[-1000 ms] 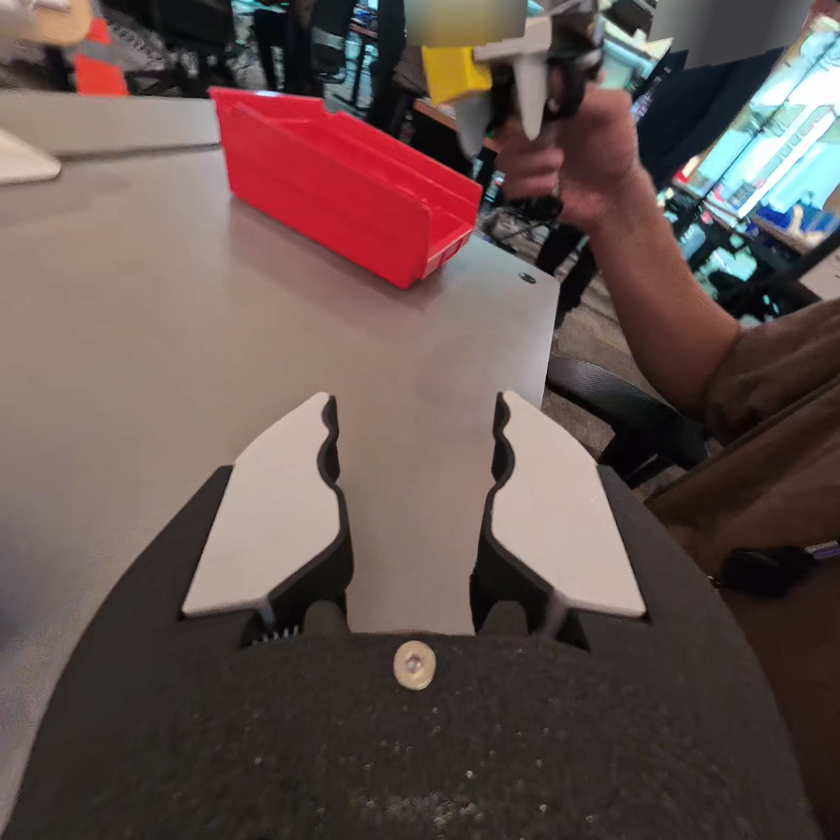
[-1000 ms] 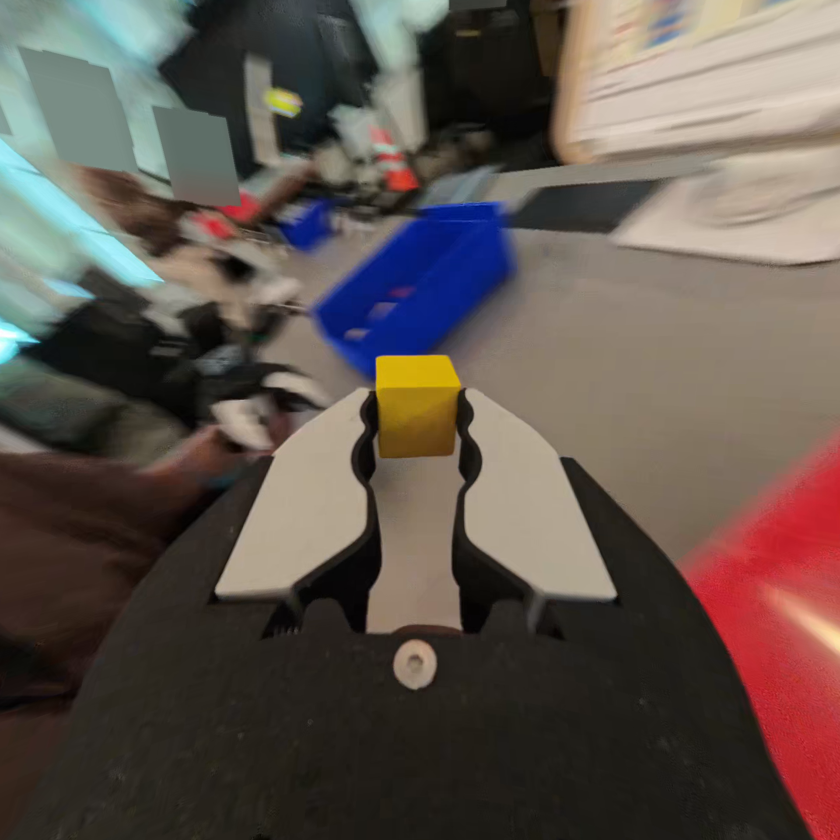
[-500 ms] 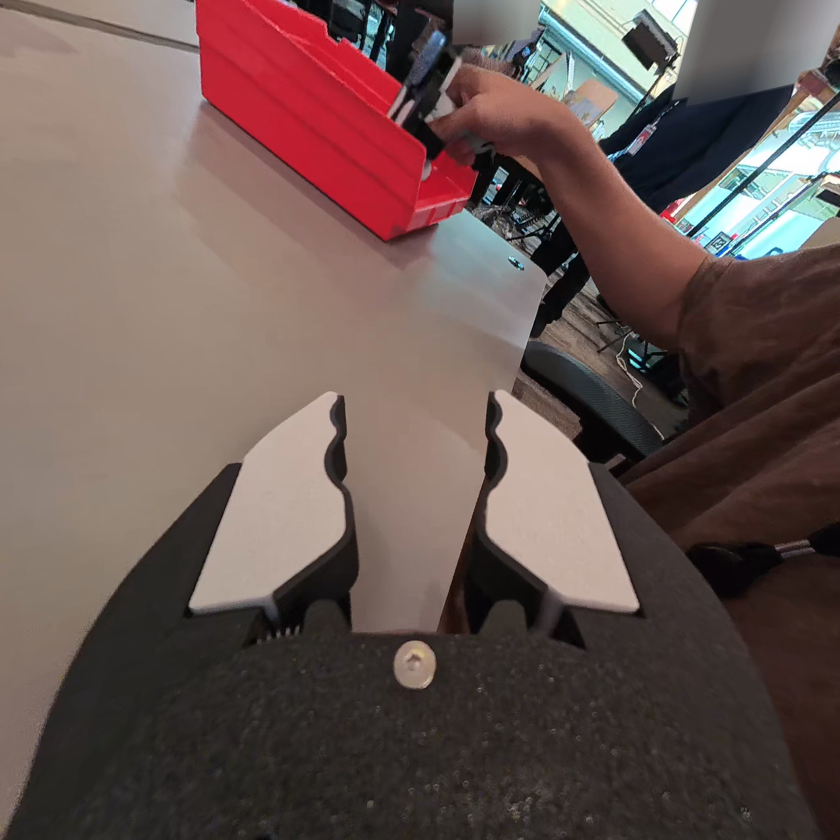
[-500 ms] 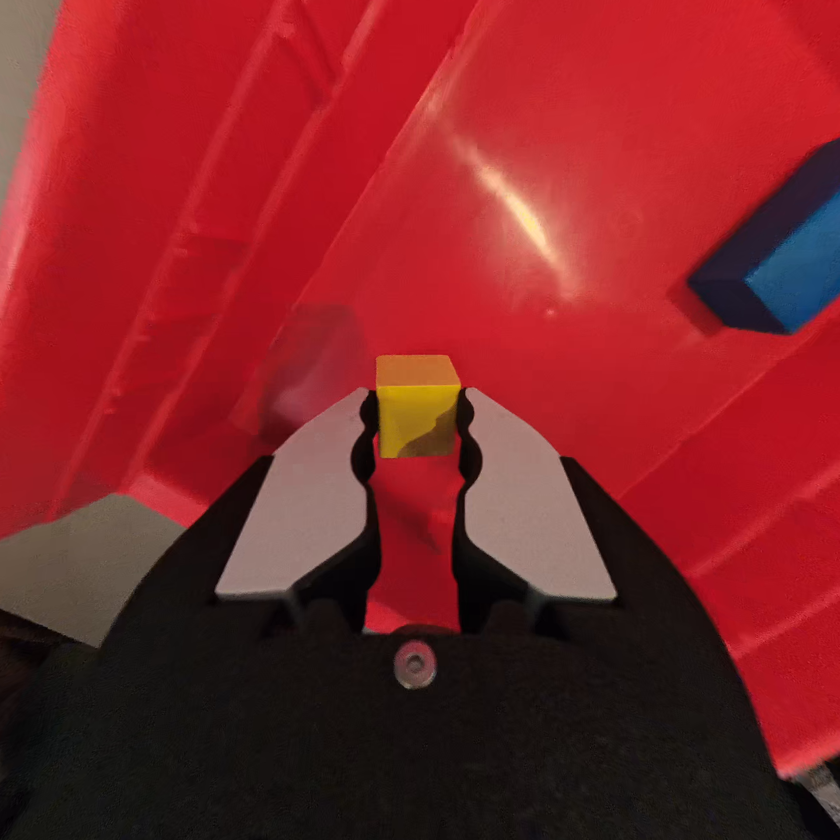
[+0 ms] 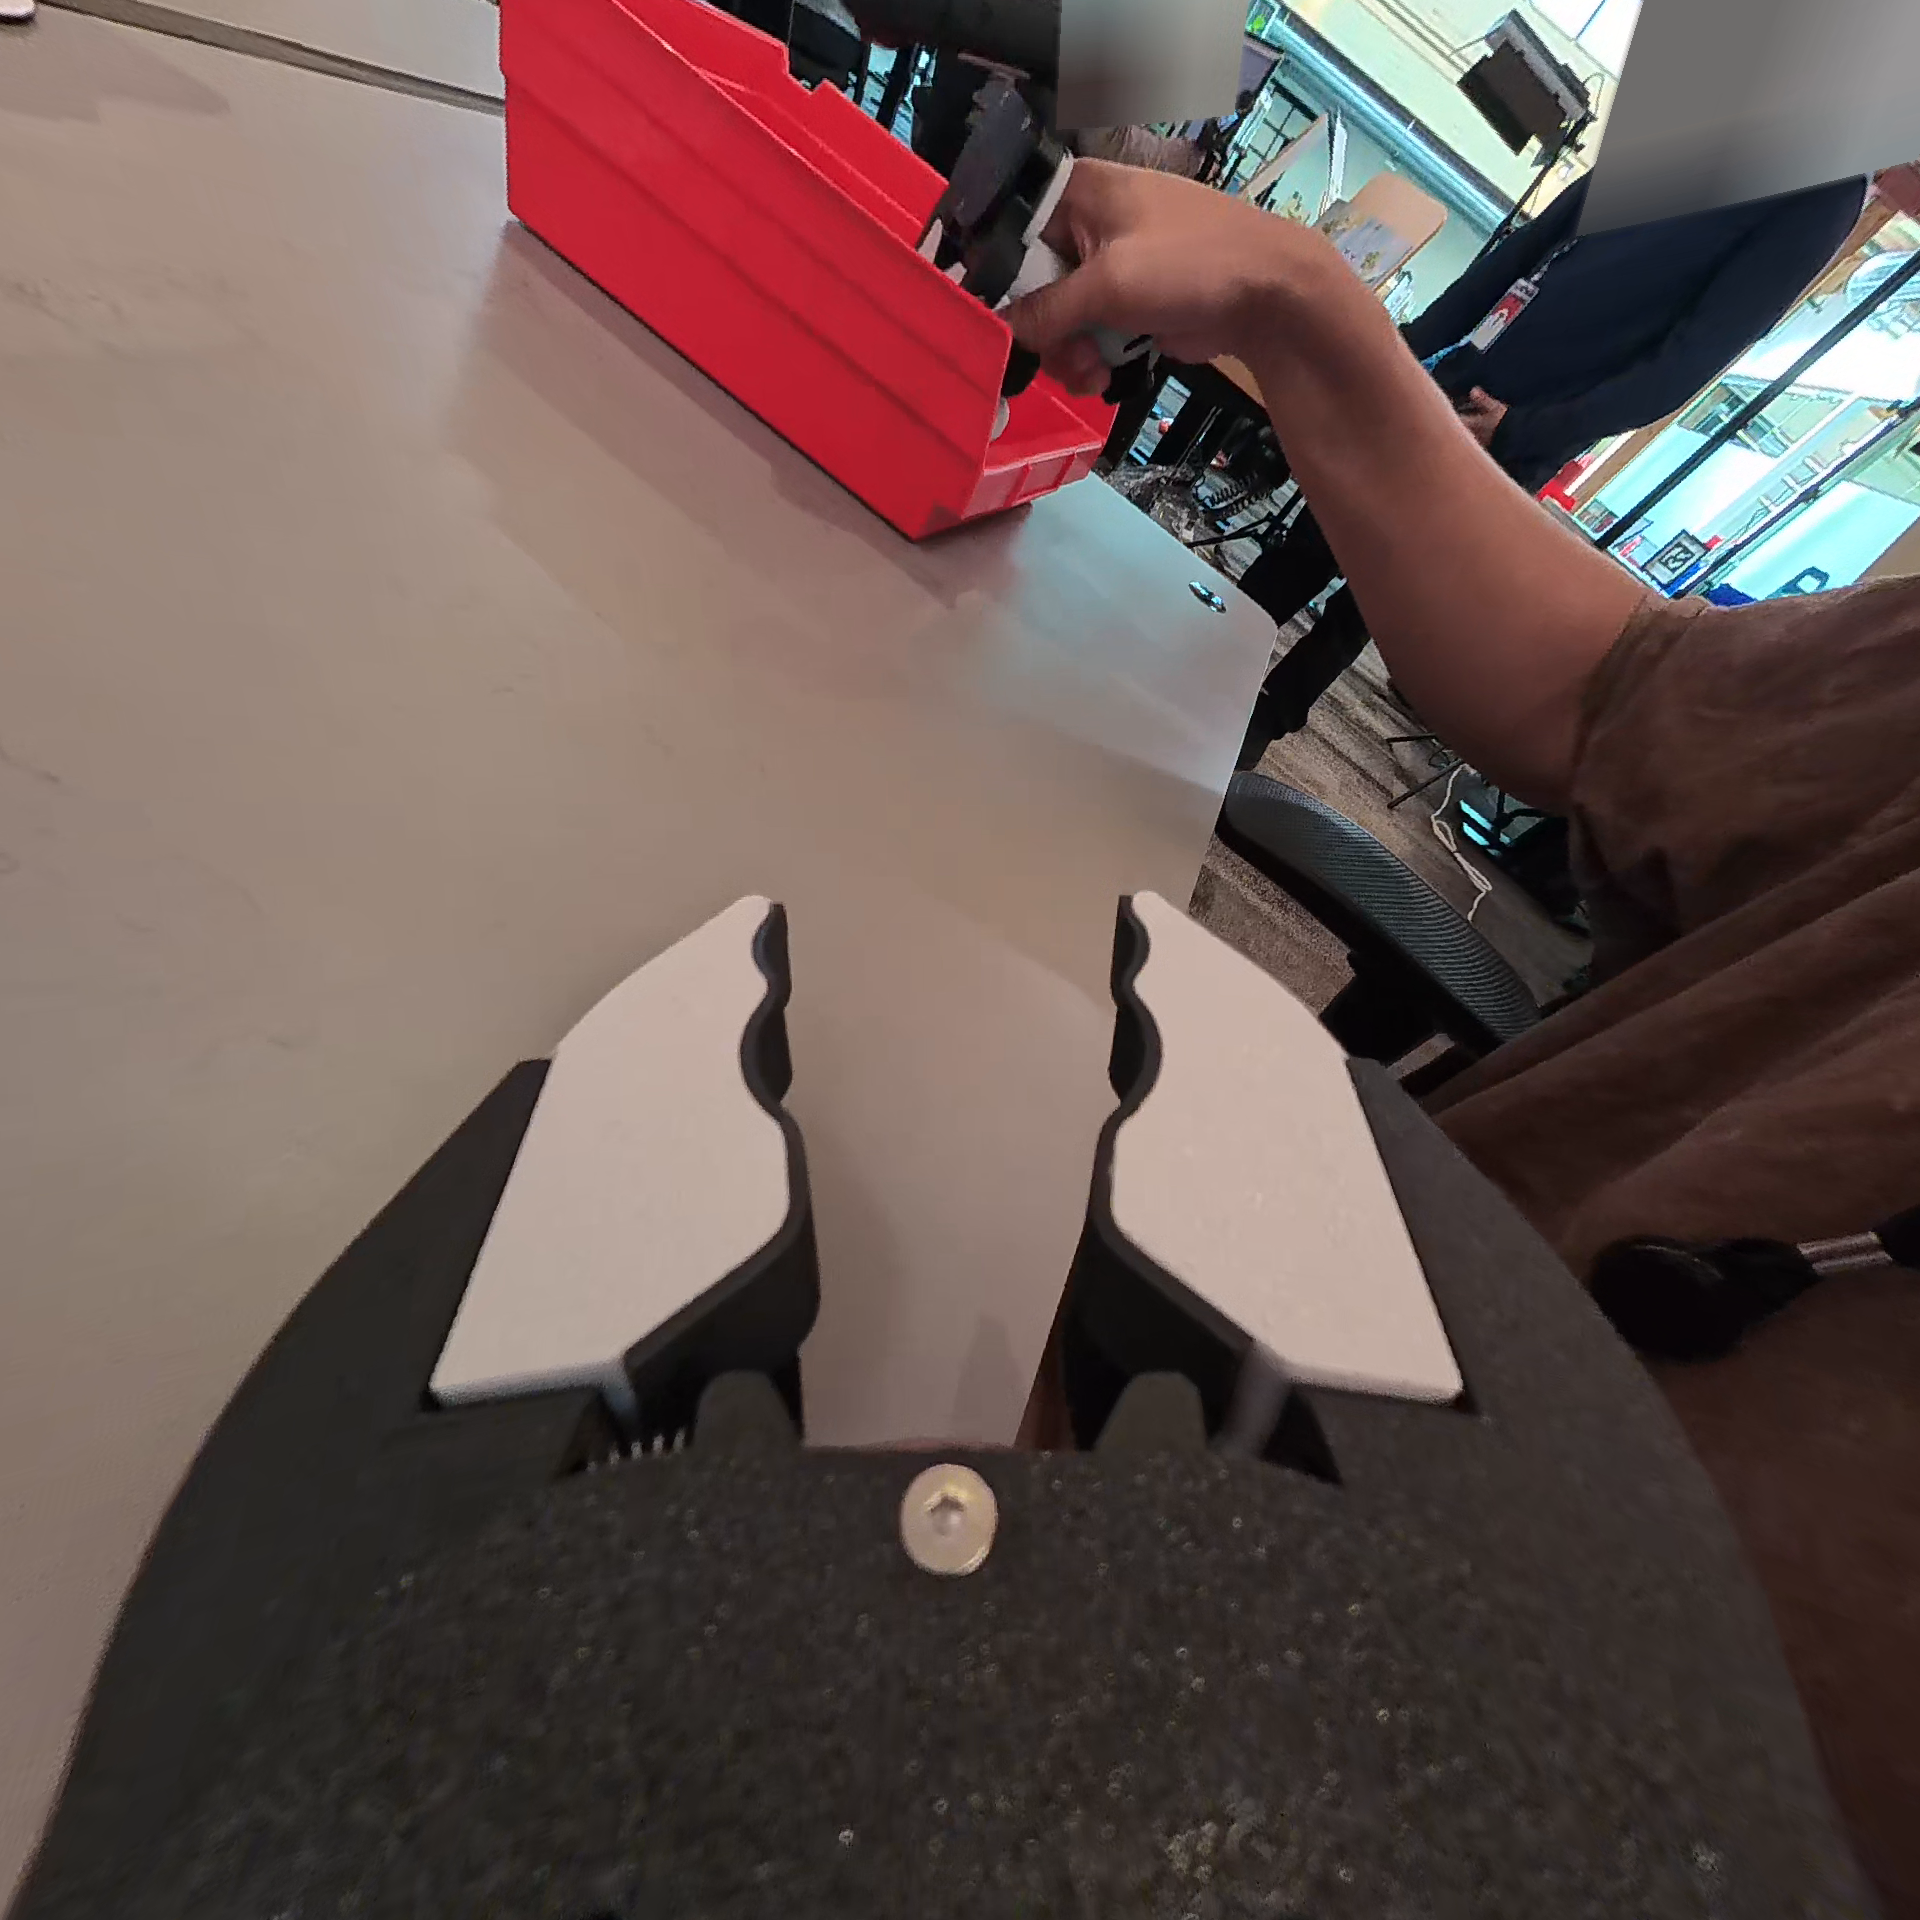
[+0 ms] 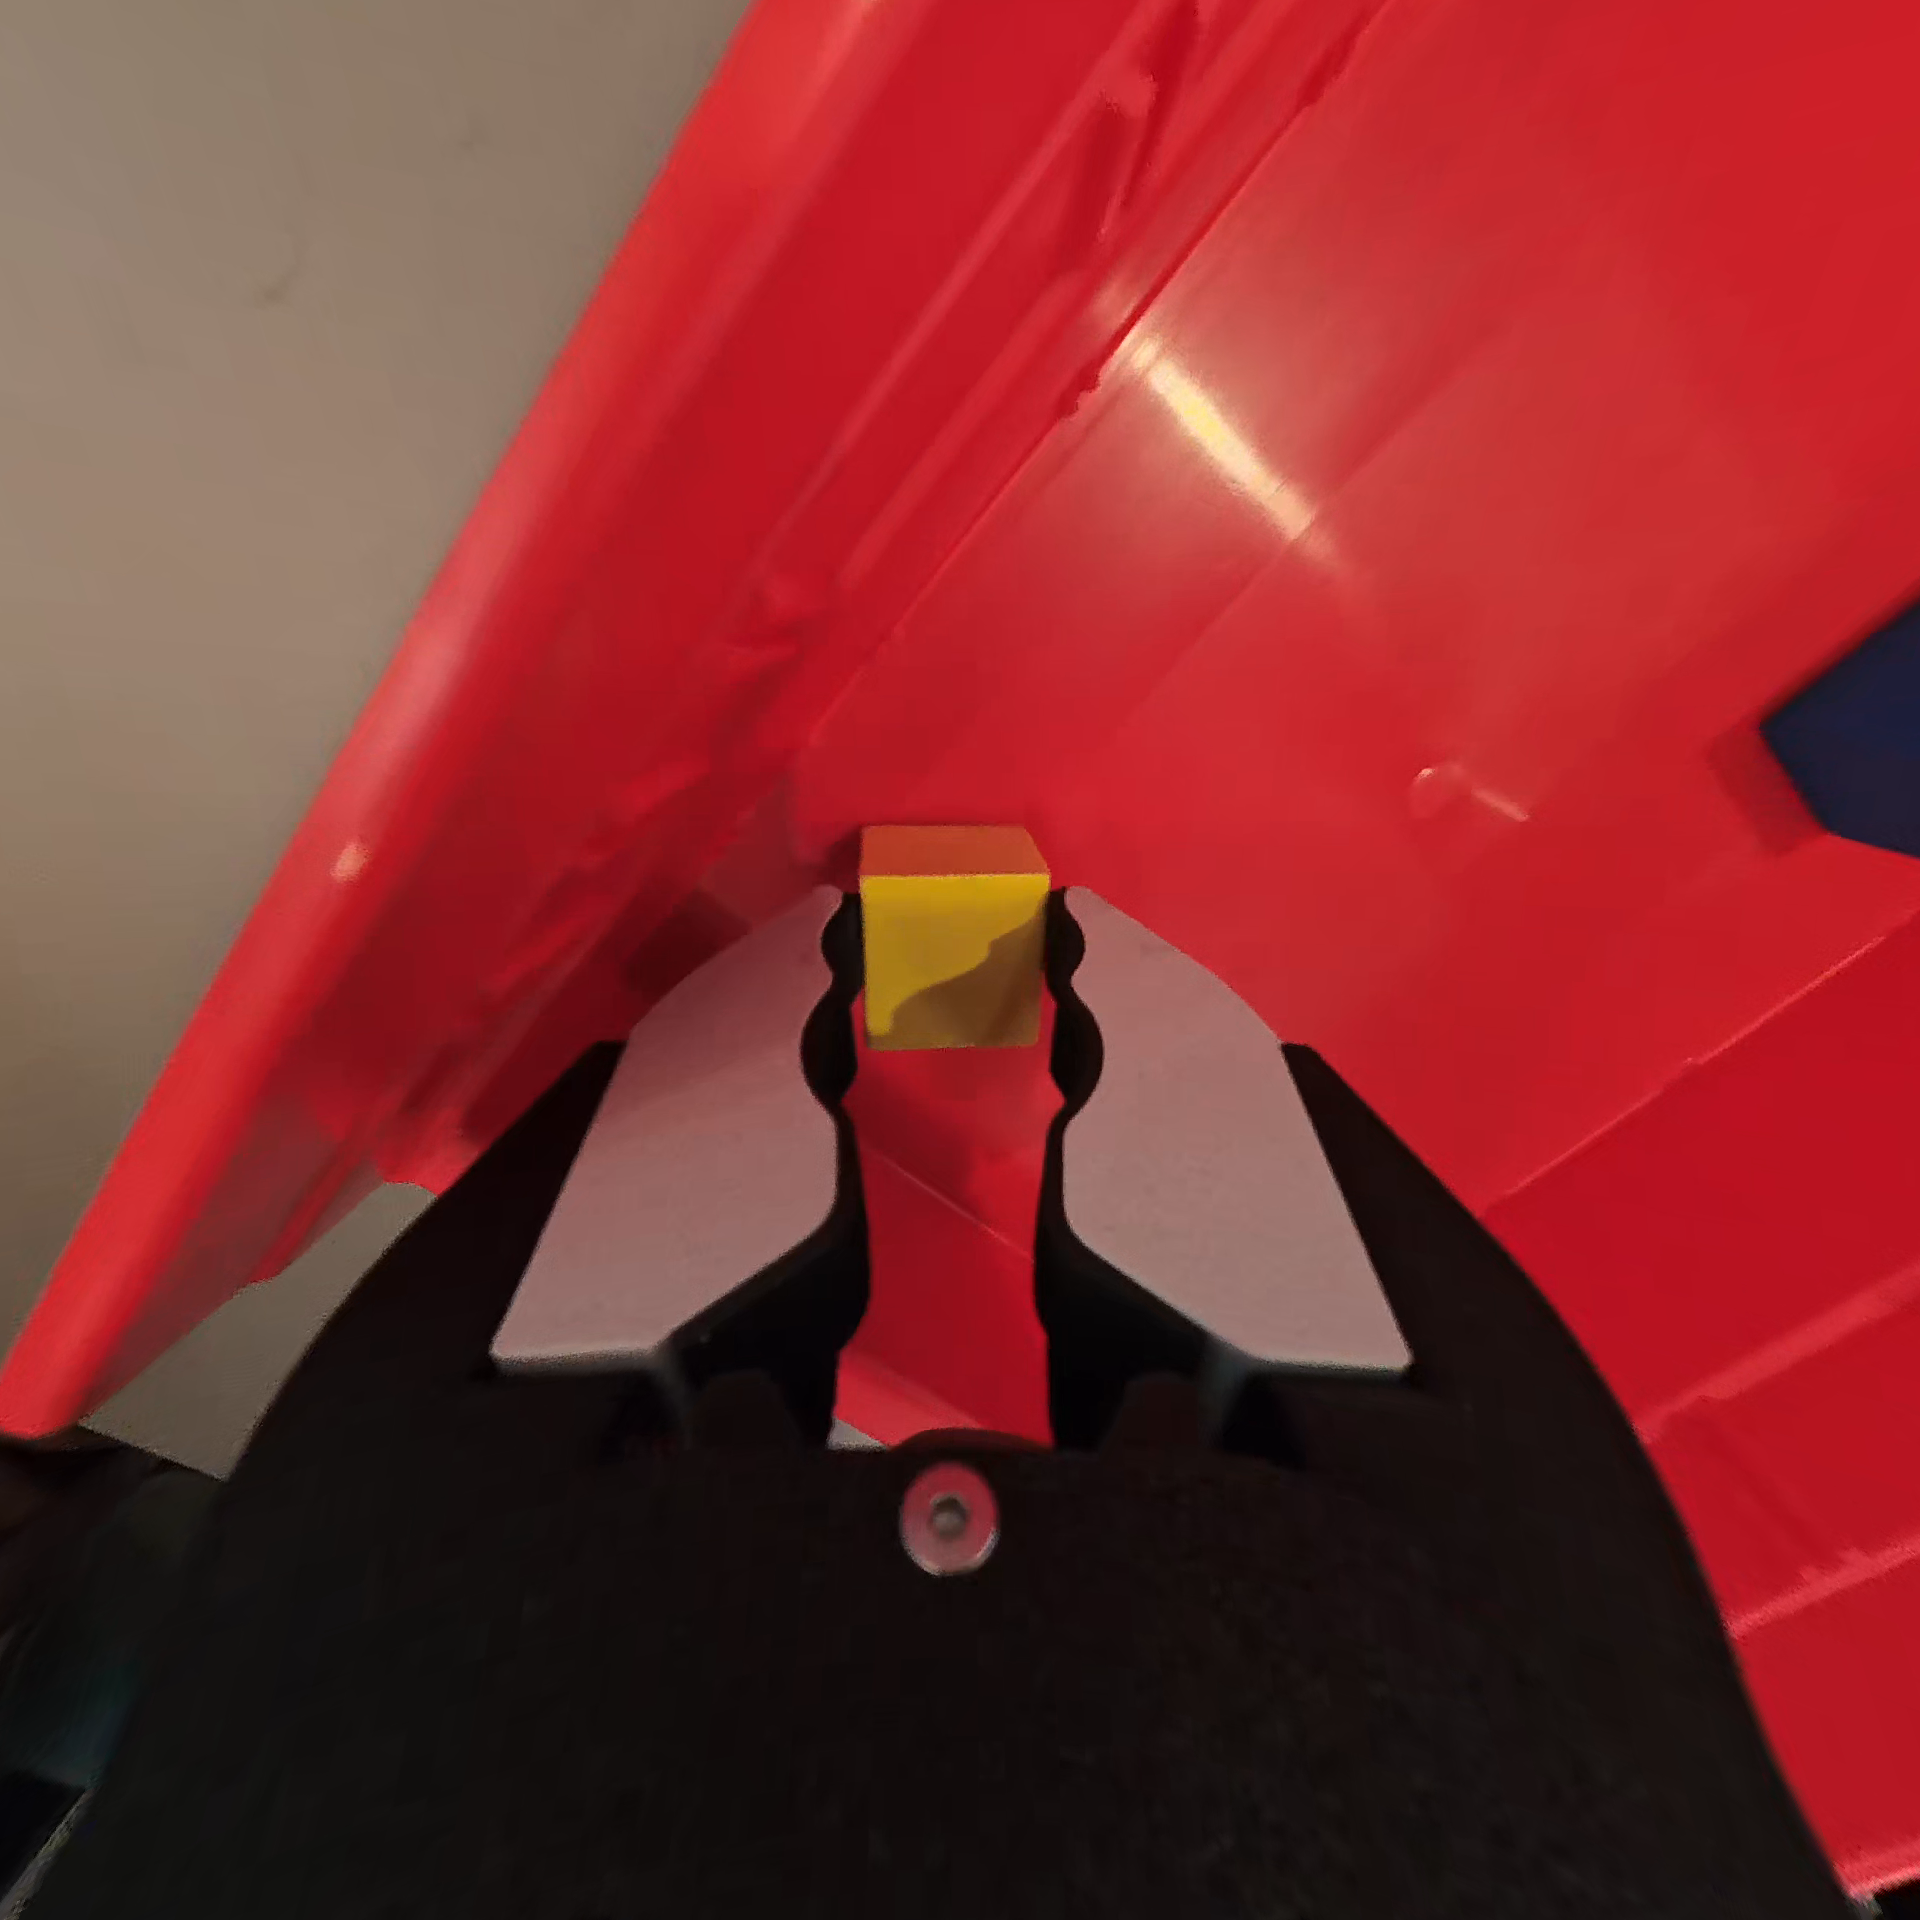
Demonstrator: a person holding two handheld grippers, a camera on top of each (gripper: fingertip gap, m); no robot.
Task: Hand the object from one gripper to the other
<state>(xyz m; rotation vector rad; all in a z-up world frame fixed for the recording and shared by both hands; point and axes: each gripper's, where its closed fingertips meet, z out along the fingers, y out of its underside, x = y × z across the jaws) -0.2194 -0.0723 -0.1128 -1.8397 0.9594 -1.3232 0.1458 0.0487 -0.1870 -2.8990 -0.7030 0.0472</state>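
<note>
The left wrist view looks low across the grey table [image 5: 416, 727] toward the far red bin [image 5: 748, 270], while the right wrist view peers close into that bin [image 6: 1351, 520].

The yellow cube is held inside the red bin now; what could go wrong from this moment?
1. The right gripper holds the yellow cube only at the tips of its jaws, so a bump against the red bin wall might knock it loose.
2. If released here, the cube may tumble toward the blue block.
3. The left gripper is open and empty, far from the bin, so it could not catch anything.
</note>
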